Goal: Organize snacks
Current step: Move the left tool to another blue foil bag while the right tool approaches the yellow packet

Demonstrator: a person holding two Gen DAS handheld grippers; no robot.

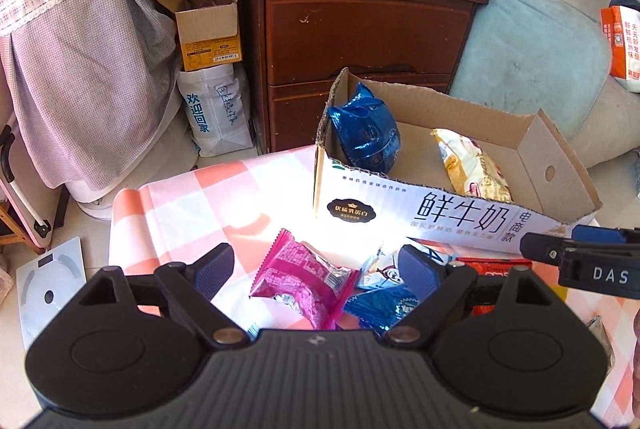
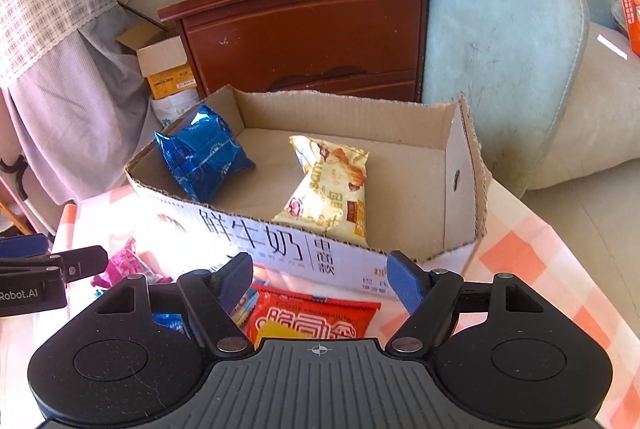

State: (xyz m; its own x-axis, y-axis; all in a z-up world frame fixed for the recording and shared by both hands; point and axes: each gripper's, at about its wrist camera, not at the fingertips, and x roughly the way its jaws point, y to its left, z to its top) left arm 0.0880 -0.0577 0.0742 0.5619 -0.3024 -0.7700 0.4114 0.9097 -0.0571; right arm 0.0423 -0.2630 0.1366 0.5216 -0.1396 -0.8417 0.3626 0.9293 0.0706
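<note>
The left hand-held gripper (image 1: 316,263) hung with jaws apart over a pink snack packet (image 1: 302,279) on the counter (image 1: 192,201). The right hand-held gripper (image 2: 320,271) stood apart above a red packet (image 2: 316,317), touching nothing. A blue packet (image 2: 202,153) and a cream packet (image 2: 326,189) lay inside the cardboard box (image 2: 460,165).

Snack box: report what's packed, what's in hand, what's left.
Packed: a blue packet and a cream packet lie in the cardboard box. In hand: nothing; left gripper and right gripper are open. Left: pink packet, small blue packets, red packet.
</note>
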